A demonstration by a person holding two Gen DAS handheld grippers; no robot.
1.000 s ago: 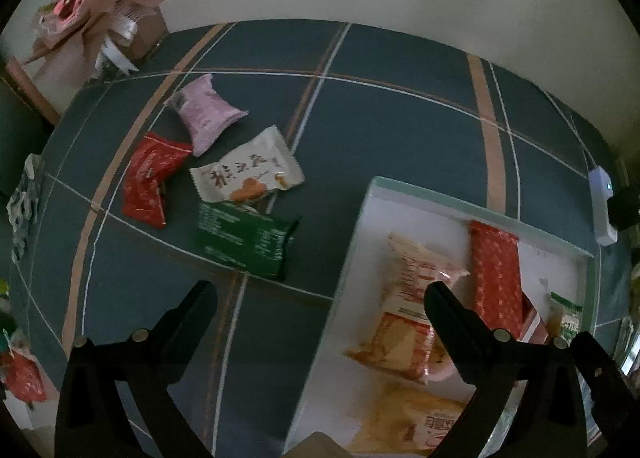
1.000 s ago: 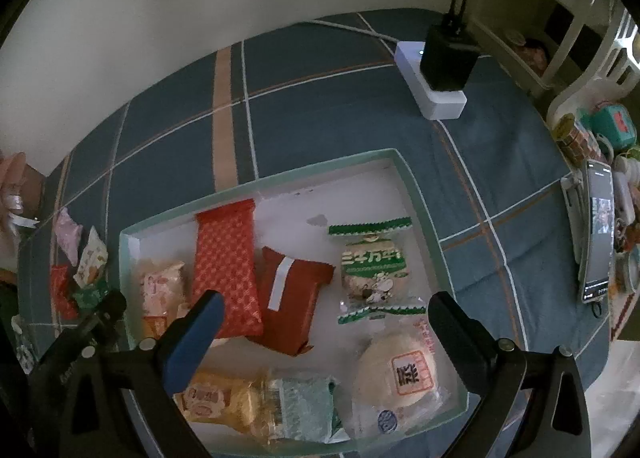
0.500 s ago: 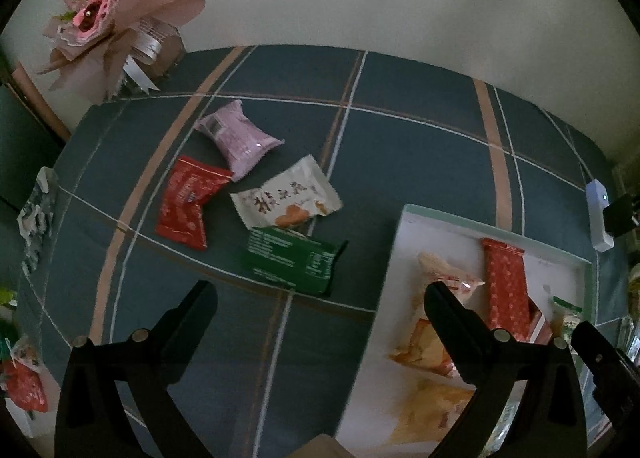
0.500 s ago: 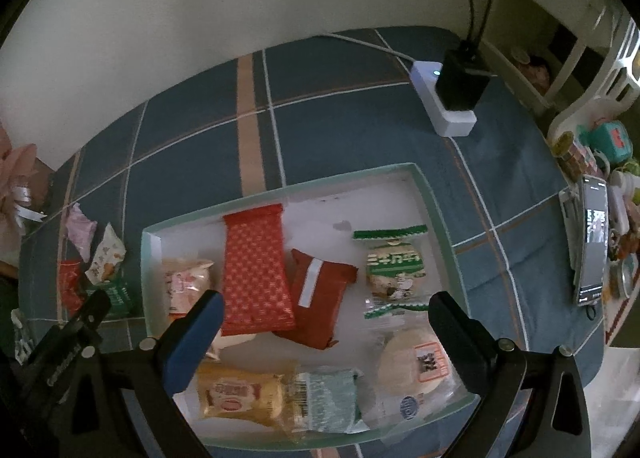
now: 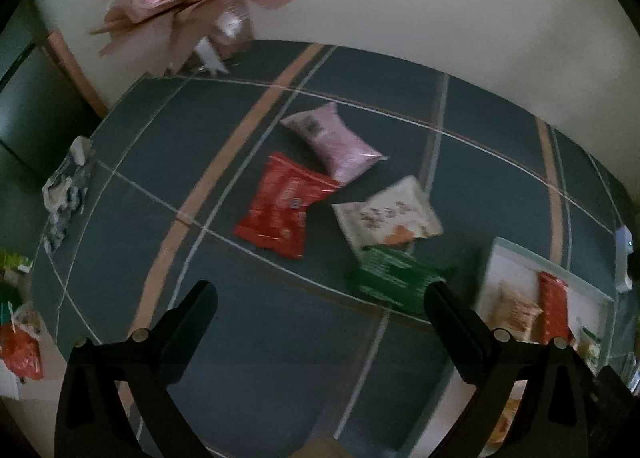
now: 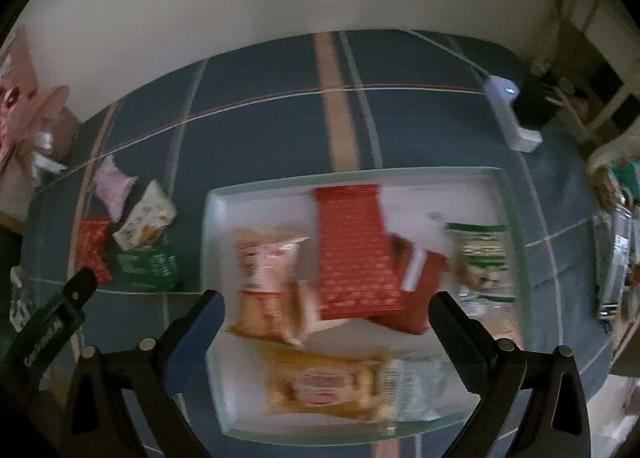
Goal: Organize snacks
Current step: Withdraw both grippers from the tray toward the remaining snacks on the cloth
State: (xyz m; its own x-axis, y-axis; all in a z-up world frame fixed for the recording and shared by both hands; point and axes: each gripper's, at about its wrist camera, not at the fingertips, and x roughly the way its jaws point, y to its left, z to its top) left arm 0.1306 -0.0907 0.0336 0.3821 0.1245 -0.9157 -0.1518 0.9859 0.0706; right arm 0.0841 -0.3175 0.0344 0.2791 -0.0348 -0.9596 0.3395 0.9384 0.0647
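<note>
A dark blue plaid cloth covered the surface (image 5: 500,194). On it lay four loose snacks: a pink pillow packet (image 5: 334,142), a red foil packet (image 5: 282,206), a white printed packet (image 5: 390,214) and a green packet (image 5: 396,278). The left gripper (image 5: 320,298) hovered wide open and empty before them. The right gripper (image 6: 326,312), equally spread and empty, hung over the pale green-rimmed tray (image 6: 504,194) of snacks.

Left tongs (image 5: 320,294) and right tongs (image 6: 326,304), both spread wide, empty.

Four loose snack packets (image 5: 288,210) on the cloth — one tray (image 6: 360,178) holding six.
</note>
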